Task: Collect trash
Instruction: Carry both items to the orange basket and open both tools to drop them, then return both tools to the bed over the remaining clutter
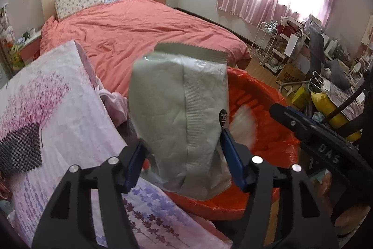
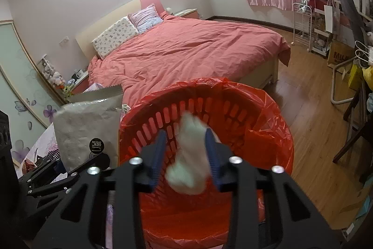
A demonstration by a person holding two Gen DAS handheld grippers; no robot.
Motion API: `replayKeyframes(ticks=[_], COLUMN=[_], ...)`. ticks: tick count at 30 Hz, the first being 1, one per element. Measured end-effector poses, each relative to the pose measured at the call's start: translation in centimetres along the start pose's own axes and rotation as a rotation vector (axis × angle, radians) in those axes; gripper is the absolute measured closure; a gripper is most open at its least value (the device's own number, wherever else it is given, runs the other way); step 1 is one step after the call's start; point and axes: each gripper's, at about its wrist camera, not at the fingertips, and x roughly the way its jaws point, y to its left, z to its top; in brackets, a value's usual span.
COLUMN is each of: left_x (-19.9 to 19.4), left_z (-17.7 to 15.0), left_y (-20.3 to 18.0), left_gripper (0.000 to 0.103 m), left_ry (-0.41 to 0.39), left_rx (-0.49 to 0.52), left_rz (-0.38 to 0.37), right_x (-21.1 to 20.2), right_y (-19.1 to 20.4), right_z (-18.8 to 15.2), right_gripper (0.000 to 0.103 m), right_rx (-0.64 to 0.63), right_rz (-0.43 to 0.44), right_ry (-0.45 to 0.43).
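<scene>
Over the red-lined laundry-style bin (image 2: 268,123), a white crumpled tissue wad (image 2: 190,155) sits between the right gripper (image 2: 186,155) fingers, blurred. It touches the right-hand pad; whether the left pad still presses it I cannot tell, so clamped or mid-drop is unclear.

Risk: if it goes now it should land inside, since the bin mouth lies directly beneath. But the wad looks light and could cling to the pad or drift toward the rim.

Beside the bin's left rim, the grey foil snack pouch (image 1: 179,113) stands upright in the left gripper (image 1: 184,151), pinched at its lower part, jaws fairly wide around the puffy body. Bigger risk is here: the pouch is not over the opening but near the rim, above the floral quilt (image 1: 58,109). Let go too soon and it likely falls on the quilt or tips off the rim. Slick crinkled foil could also slide through the pads.

The two grippers are close together, so they could bump over the bin. Salmon-covered bed (image 2: 186,50) lies behind, well apart.
</scene>
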Motion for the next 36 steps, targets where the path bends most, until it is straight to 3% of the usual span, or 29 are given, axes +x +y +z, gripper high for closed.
replayKeyframes(ticks=[3, 10, 16, 25, 36], left_x=[0.2, -0.6, -1.7, -6.8, -16.6], left_z=[-0.1, 0.4, 0.4, -2.5, -8.5], left_y=[0.3, -0.4, -0.1, 3.5, 12.3], left_gripper=[0.039, 0.020, 0.020, 0.019, 0.017], left_ry=[0.016, -0.007, -0.020, -0.084, -0.183], left_rx=[-0.008, -0.008, -0.015, -0.023, -0.148], left_rz=[-0.020, -0.026, 0.015, 0.187, 0.389], right_x=[-0.5, -1.1, -1.7, -3.0, -3.9], right_y=[-0.2, -1.3, -1.4, 1.7, 11.6], right_z=[0.2, 0.6, 0.6, 0.2, -2.6], right_gripper=[0.063, 0.063, 0.063, 0.063, 0.063], right_rx=[0.007, 0.025, 0.019, -0.051, -0.222], right_rz=[-0.009, -0.038, -0.055, -0.028, 0.122], right_ry=[-0.004, -0.017, -0.024, -0.040, 0.006])
